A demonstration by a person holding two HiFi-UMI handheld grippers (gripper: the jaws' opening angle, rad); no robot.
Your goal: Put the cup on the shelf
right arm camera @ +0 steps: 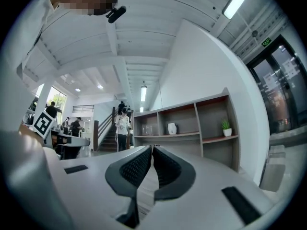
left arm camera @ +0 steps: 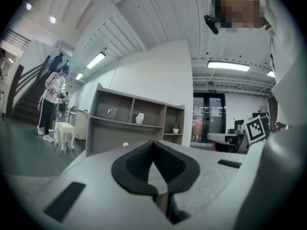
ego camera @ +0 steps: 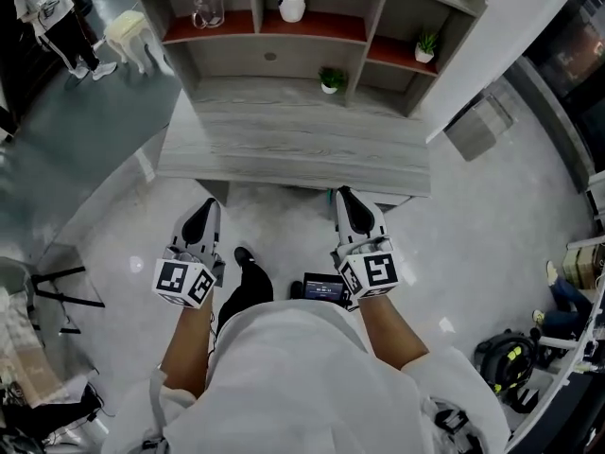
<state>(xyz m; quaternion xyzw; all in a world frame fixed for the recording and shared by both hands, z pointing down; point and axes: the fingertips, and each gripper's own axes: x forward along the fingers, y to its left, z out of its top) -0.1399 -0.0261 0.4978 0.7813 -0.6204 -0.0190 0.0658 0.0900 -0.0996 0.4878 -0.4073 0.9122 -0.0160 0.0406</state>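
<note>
Left gripper [ego camera: 204, 208] hangs low at about seven o'clock in the head view, just short of the front edge of the grey desk [ego camera: 284, 149], its jaws pressed together with nothing between them. Straight ahead at twelve o'clock, at the back of the desk, stands the open shelf [ego camera: 227, 60] with three compartments. A glass mug [ego camera: 209, 10] sits in the left compartment at eleven o'clock. The white cup [ego camera: 292, 4], the task's thing, stands upright in the middle compartment at twelve o'clock, well apart from both grippers. A small potted plant [ego camera: 332, 79] sits on the desk just below the shelf. Right gripper [ego camera: 348, 199] hangs at five o'clock, level with the left one, its jaws also closed and empty. A second small plant [ego camera: 426, 45] occupies the right compartment at one o'clock. Judging from this, the cup seems already placed. The likely risk is a further reach into the shelf: closed jaws pushed into the narrow middle compartment could knock the cup over or nudge it off the ledge, and a sideways drift could strike the glass mug or the plant below.
</note>
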